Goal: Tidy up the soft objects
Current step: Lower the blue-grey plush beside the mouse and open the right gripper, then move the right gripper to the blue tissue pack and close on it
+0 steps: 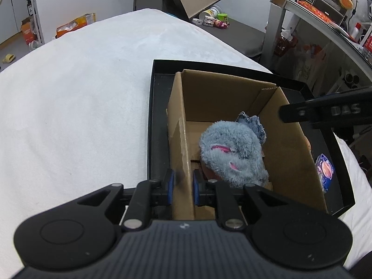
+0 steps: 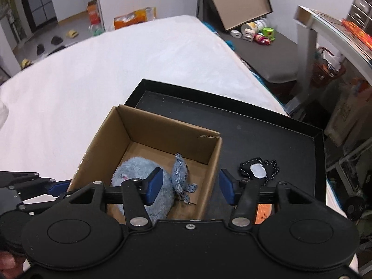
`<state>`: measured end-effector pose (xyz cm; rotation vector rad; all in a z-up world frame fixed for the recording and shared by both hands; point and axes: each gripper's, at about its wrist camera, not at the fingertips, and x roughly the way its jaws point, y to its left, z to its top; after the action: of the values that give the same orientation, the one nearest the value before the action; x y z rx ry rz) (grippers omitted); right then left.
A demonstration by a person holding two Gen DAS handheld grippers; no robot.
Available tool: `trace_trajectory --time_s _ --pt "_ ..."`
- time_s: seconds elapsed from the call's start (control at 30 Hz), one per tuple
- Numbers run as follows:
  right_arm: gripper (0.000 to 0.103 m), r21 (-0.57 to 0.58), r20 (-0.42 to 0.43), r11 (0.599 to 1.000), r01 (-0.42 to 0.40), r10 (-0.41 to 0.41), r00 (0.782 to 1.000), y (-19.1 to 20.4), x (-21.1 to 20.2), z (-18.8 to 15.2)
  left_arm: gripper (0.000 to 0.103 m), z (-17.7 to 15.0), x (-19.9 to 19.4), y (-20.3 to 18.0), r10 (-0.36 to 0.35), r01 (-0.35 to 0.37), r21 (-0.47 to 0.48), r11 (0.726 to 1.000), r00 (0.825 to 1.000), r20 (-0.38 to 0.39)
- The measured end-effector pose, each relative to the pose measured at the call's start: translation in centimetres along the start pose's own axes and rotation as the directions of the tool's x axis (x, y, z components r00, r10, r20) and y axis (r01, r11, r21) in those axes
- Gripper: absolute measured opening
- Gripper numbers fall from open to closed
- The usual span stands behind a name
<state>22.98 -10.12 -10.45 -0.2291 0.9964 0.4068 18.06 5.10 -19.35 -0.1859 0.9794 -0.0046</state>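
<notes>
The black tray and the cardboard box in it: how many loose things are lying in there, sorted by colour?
Blue-grey, in the cardboard box: 2, a fluffy plush and a denim toy.
Black and white, on the black tray: 1, a flat patch.
Blue, printed, on the tray: 1, a small packet.
Orange, mostly hidden: 1.
Total: 5

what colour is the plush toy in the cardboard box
Grey-blue with pink accents; the plush shows best in the left wrist view.
</notes>
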Motion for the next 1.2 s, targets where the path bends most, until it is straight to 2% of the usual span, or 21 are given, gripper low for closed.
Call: trace_trajectory --time_s 0.1,0.17,0.27,0.43,0.5,0.57,0.6,0.63,0.83,1.2 --pt "0.053 0.069 0.009 0.997 -0.033 0.033 0.999 -1.2 -1.1 -0.2 0.018 0.0 -0.2 0.0 0.004 -0.004 0.011 1.000 1.000 -0.004" --pt "0.057 0.122 0.018 0.991 -0.061 0.059 0.998 -2.0 -1.8 -0.4 0.022 0.1 -0.4 -0.2 0.012 -0.012 0.025 1.000 1.000 -0.008" --pt "0.066 0.179 0.037 0.980 -0.089 0.083 0.996 -3.0 -2.7 -0.9 0.036 0.1 -0.6 -0.3 0.010 -0.009 0.038 0.999 1.000 -0.013" --pt "0.067 0.224 0.046 0.970 -0.091 0.083 0.996 -4.4 -3.3 -1.8 0.053 0.6 -1.0 -0.3 0.033 -0.032 0.046 0.998 0.999 -0.023" --pt "0.068 0.238 0.046 0.967 -0.090 0.082 0.996 -4.9 -3.4 -2.3 0.065 0.9 -1.2 -0.2 0.036 -0.035 0.049 0.998 0.999 -0.023" --pt "0.079 0.246 0.057 0.964 -0.097 0.085 0.995 -5.4 -3.5 -2.9 0.077 1.1 -1.3 -0.2 0.031 -0.029 0.048 0.998 0.999 -0.032" --pt "0.082 0.250 0.062 0.963 -0.099 0.086 0.994 -5.7 -3.4 -3.2 0.079 1.2 -1.3 -0.2 0.024 -0.022 0.049 0.999 0.999 -0.042" --pt "0.086 0.258 0.064 0.961 -0.101 0.088 0.994 -6.0 -3.4 -3.5 0.080 1.3 -1.3 -0.2 0.021 -0.018 0.049 0.999 0.999 -0.050" --pt "0.089 0.298 0.059 0.948 -0.109 0.096 0.994 -7.6 -3.3 -5.5 0.084 1.7 -1.6 -0.7 0.048 -0.045 0.056 0.997 0.997 -0.054" --pt "0.089 0.326 0.043 0.940 -0.098 0.089 0.995 -10.0 -2.8 -8.5 0.091 1.9 -1.2 -1.9 0.060 -0.054 0.077 0.996 0.995 -0.081"
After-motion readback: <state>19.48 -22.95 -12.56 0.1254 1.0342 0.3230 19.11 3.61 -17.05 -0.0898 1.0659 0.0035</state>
